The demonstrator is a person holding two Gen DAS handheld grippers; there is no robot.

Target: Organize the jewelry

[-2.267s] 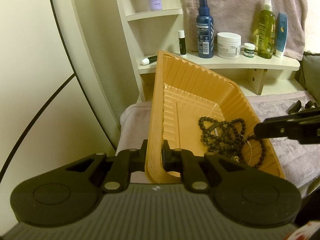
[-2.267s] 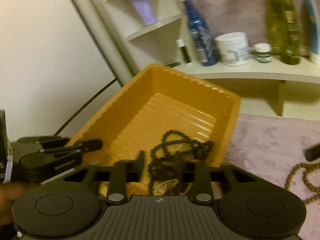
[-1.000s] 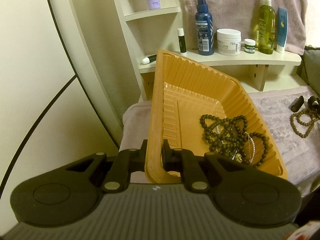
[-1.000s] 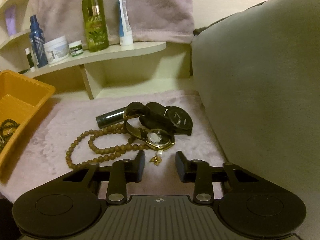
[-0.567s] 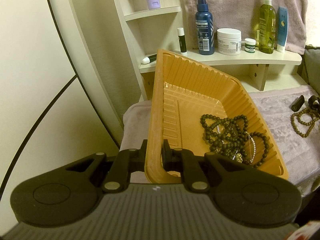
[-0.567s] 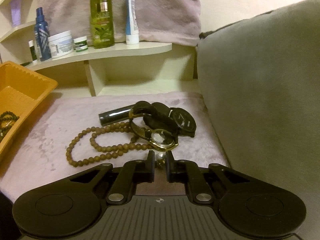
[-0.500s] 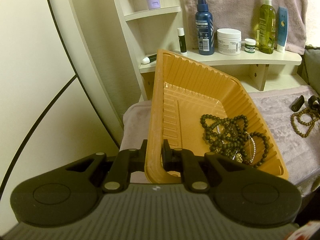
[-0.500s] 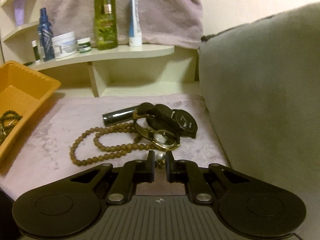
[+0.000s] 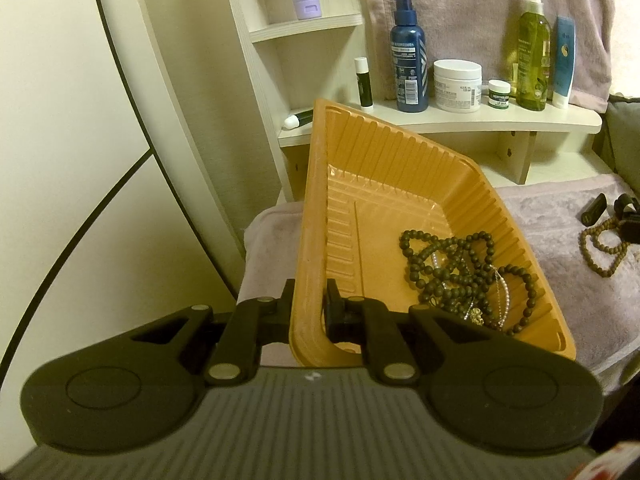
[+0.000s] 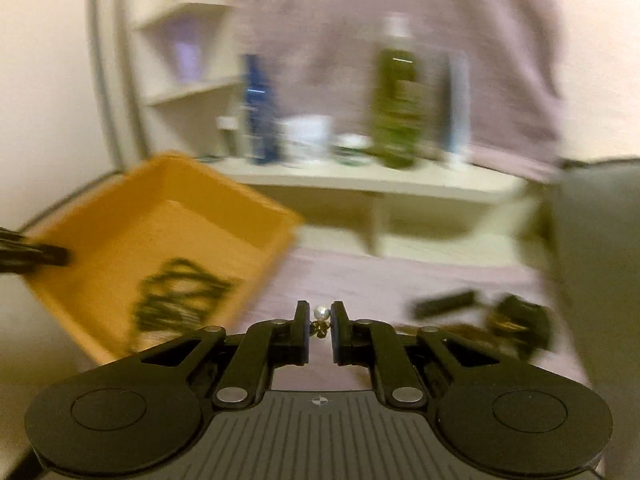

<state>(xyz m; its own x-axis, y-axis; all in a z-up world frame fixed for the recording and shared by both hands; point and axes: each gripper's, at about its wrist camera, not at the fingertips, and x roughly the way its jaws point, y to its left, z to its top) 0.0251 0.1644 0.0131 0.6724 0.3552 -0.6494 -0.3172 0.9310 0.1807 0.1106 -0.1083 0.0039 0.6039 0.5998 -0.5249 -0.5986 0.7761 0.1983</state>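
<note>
At the far left, the left tongs (image 9: 308,304) are clamped on the near wall of the orange tray (image 9: 316,216), one pad outside and one inside, holding it tipped up on the mauve plush cover (image 9: 560,208). The tray looks thin, ribbed and light, so it should flex under a pinch; the rim is the sensible place to grip it. Inside, toward the lower right corner, lies a tangle of dark bead strands (image 9: 452,268) with a finer pale chain among them (soft, loose, apt to snag). Further right on the cover, a brown bead loop (image 9: 600,248) waits beside a dark tube (image 9: 592,208). In the right wrist view, badly blurred, the right tongs (image 10: 320,322) have just been closing and now stand narrow on a small pearl earring (image 10: 321,314), the pearl showing between the tips, apparently above a gold fitting. It is tiny, hard and slippery, best pinched across the pearl or its setting, gently.
</note>
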